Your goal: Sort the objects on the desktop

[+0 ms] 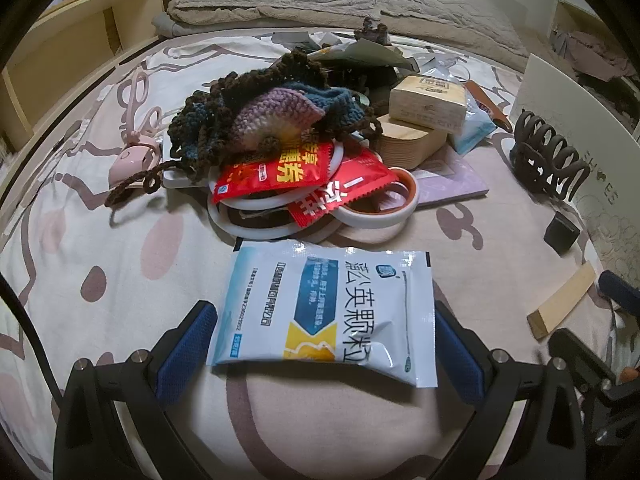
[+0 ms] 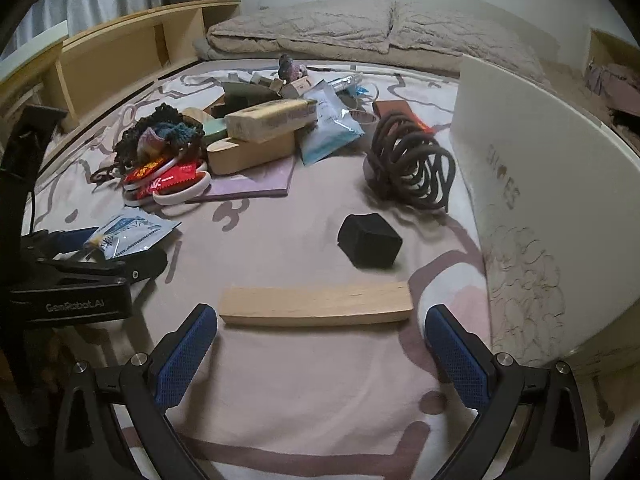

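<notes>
A white and blue medicine sachet (image 1: 326, 306) lies on the patterned bedsheet between the fingers of my left gripper (image 1: 320, 344), which is open around it; it also shows in the right wrist view (image 2: 128, 232). My right gripper (image 2: 320, 356) is open, just behind a flat wooden block (image 2: 316, 304) lying crosswise; the block also shows in the left wrist view (image 1: 562, 306). A black cube (image 2: 370, 246) sits beyond the block. A dark claw hair clip (image 2: 412, 162) lies further back.
A pile sits mid-sheet: crochet pouch (image 1: 256, 112), red sachets (image 1: 280, 172), white rings (image 1: 372, 216), tissue pack (image 1: 428, 106), wooden box (image 1: 408, 140), purple notebook (image 1: 452, 184), pink curler (image 1: 134, 148). A white box lid (image 2: 540, 184) stands at right. Shelving (image 2: 120, 52) lines the left.
</notes>
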### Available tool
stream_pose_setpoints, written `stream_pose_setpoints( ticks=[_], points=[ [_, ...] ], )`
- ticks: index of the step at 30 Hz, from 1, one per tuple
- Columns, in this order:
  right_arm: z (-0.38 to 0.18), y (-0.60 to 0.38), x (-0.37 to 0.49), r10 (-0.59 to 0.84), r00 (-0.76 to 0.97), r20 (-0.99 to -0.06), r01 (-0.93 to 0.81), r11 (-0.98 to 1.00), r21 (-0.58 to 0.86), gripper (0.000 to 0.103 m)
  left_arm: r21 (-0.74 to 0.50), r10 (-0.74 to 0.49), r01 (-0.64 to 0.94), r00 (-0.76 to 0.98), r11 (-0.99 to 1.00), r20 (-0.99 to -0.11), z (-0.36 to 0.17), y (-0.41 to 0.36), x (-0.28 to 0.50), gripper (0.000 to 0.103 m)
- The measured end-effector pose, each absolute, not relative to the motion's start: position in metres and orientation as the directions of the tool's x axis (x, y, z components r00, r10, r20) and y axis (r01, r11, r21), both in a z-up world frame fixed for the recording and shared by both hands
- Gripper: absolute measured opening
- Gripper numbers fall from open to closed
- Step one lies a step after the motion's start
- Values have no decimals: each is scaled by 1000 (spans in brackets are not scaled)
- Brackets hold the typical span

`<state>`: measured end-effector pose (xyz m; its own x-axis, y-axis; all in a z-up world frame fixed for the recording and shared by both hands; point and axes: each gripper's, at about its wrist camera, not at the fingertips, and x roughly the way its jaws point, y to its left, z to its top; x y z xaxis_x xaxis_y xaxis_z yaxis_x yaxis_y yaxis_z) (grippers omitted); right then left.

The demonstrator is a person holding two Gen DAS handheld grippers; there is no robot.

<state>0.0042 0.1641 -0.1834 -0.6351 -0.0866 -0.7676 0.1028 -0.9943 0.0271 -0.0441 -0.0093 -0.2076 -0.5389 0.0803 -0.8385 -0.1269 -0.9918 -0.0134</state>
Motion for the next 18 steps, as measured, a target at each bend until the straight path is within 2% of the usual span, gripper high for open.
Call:
stream_pose_setpoints(
  ticks=[4,13,18],
  points=[
    [-186,157,-2,-79,-632,-771,125,-992,-1,103,-32,95,-127,-534,-991,-840,-207,-11,-45,103],
    [-194,164,-6,-88,-621,-779,96,-995,37,103,-112,154,-111,-524,-987,-837,-203,-19,-47,103],
    [-197,163,-7,-90,-624,-776,95,-995,39,103,-64,120,-123,-526,-990,-842,-203,-13,-46,103]
  ],
)
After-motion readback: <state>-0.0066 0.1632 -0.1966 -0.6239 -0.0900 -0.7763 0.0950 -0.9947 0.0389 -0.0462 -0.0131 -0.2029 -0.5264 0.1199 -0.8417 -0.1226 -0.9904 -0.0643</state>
